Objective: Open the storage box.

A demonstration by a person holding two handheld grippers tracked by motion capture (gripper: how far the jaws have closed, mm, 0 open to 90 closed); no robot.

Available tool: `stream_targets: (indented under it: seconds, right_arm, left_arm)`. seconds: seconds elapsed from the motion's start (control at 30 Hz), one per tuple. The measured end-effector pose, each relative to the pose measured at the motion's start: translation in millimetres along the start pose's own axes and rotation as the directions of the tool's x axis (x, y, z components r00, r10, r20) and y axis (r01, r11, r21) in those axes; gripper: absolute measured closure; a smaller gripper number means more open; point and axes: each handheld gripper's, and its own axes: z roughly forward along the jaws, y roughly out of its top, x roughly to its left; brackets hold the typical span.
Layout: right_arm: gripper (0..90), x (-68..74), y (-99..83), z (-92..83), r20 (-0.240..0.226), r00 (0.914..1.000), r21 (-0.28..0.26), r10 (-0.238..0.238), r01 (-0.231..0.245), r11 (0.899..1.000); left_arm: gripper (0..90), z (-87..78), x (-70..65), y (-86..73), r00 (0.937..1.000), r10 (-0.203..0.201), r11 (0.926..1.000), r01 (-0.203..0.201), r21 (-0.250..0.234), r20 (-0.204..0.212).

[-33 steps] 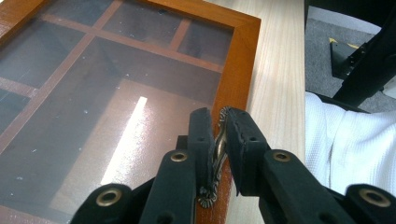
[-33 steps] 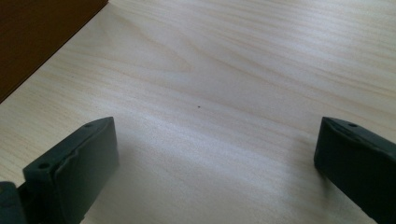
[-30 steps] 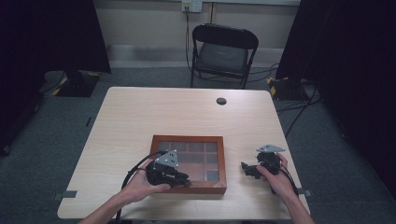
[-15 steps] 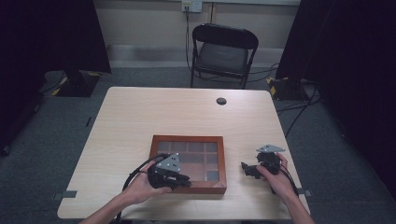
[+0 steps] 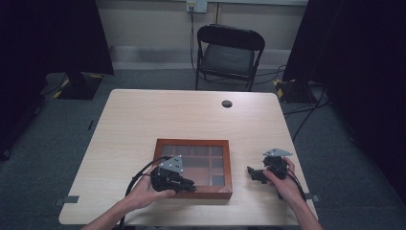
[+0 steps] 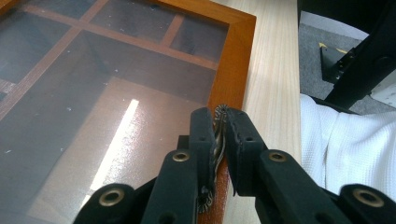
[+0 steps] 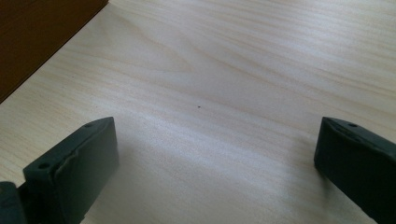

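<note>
Left hand [image 5: 146,191]: comes in from the bottom edge of the high view and holds the left hand-held gripper at the near left corner of the box.
Left hand-held gripper [image 6: 220,122]: clenched on a small ribbed metal clasp [image 6: 217,135] fixed to the near edge of the box; in the left gripper view the two black jaws stand almost together with the clasp pinched between them. A grey three-cornered plate sits on top of it in the high view.
Wooden box [image 5: 194,167]: flat, reddish-brown frame with a dark glass lid [image 6: 93,93] divided into panes by thin wooden bars; it lies on the near middle of the counter, lid down flat. A streak of light reflects on the glass.
Counter [image 5: 191,120]: pale wood grain, with a small dark round hole [image 5: 227,103] near its far edge.
Right hand-held gripper [image 5: 253,173]: released, jaws spread wide apart over bare counter in the right gripper view, grasping nothing; it sits just beside the right side of the box without touching it.
Right hand [image 5: 283,179]: wraps the right hand-held gripper near the counter's near right corner.
White sleeve [image 6: 345,144]: seen at the right of the left gripper view, past the counter edge.
Folding chair [image 5: 229,55]: dark, stands on the grey floor beyond the far side of the counter.
</note>
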Motion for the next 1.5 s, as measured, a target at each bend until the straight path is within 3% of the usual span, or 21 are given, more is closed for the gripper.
stream_targets:
  seconds: [0.27,1.5]
  right_arm:
    - [0.0,-0.1,0.0,0.0,0.000,1.0000,0.000,-0.001,0.001,1.000]
    - [0.0,-0.1,0.0,0.0,0.000,1.0000,0.000,-0.001,0.001,1.000]
  left_arm:
    - [81.5,-0.1,0.5,0.3,0.9992,-0.041,0.9991,0.041,-0.007,0.006]
    - [81.5,-26.8,5.3,22.3,0.9987,-0.039,0.9946,0.042,-0.094,0.033]
